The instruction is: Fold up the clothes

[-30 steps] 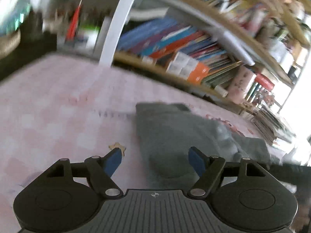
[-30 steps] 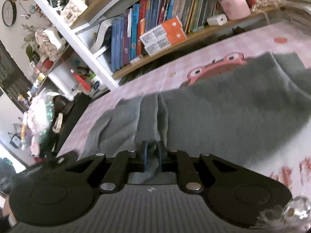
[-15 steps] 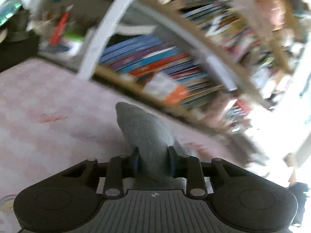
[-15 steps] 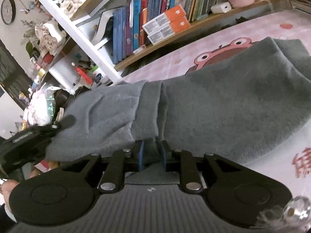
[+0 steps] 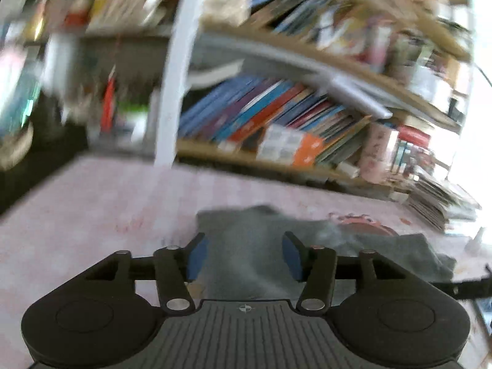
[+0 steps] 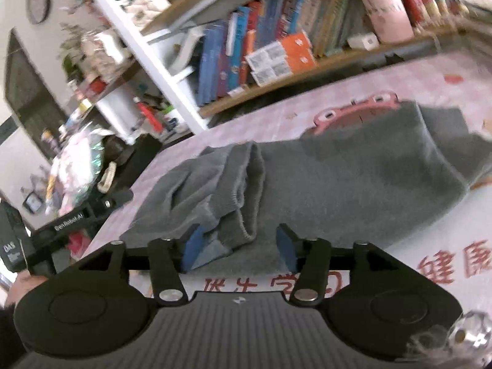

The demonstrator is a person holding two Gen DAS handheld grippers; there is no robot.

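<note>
- Right gripper (image 6: 240, 247) sits at 6 o'clock in its own view, jaws spread wide and holding nothing. Its blue pads (image 6: 193, 246) bracket the ribbed cuff (image 6: 243, 203) of the gray sweatshirt (image 6: 353, 184), and the left pad looks like it's just brushing the fabric.
- Left gripper (image 5: 244, 256) is the same deal: jaws apart, nothing pinched, with the sweatshirt's (image 5: 246, 246) gray fabric lying between and under the pads. This view is pretty motion-blurred.
- The sweatshirt is lying flat on a pink checked tablecloth (image 6: 430, 77) over the desk. It runs from about 8 o'clock to 3 o'clock in the right view, sleeve bunched up toward the left.
- A pink cartoon frog print (image 6: 353, 113) pokes out from behind the sweatshirt's far edge, around 1 o'clock.
- At 9 o'clock in the right view you can see the left gripper's black body.
- Past the desk's far edge is a bookshelf (image 6: 338, 61) packed with books (image 6: 227, 55), plus an orange-and-white box (image 6: 283, 55) and a pink cylinder (image 6: 384, 3).
</note>
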